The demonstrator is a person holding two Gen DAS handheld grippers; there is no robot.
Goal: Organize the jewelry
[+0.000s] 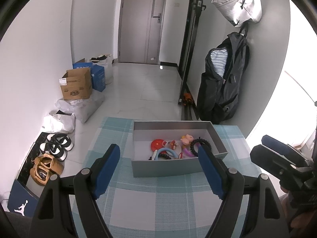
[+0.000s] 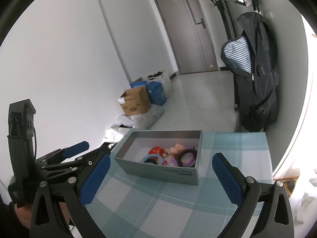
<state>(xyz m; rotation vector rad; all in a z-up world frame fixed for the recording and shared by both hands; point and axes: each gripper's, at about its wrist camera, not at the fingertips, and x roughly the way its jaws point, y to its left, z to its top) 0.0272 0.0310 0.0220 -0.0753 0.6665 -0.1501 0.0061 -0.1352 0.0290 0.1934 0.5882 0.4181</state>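
Observation:
A grey open box (image 1: 164,167) (image 2: 158,171) stands on a table with a teal checked cloth (image 1: 158,202) (image 2: 178,208). Inside it lie several hair ties and trinkets: a red disc (image 1: 156,144) (image 2: 155,150), a pink figure (image 1: 187,138) (image 2: 177,148), a blue ring (image 1: 166,151) (image 2: 151,157), a black coiled tie (image 1: 198,141) (image 2: 186,154). My left gripper (image 1: 159,154) hovers just before the box, open, nothing between its blue pads. My right gripper (image 2: 161,165) is also open and empty, in front of the box; it shows at the right edge of the left wrist view (image 1: 277,148).
Cardboard and blue boxes (image 1: 79,83) and bags line the left wall on the floor, with shoes (image 1: 55,144) nearer. A black backpack (image 1: 223,83) (image 2: 255,75) hangs on the right wall behind the table. A closed door (image 1: 142,19) is at the far end.

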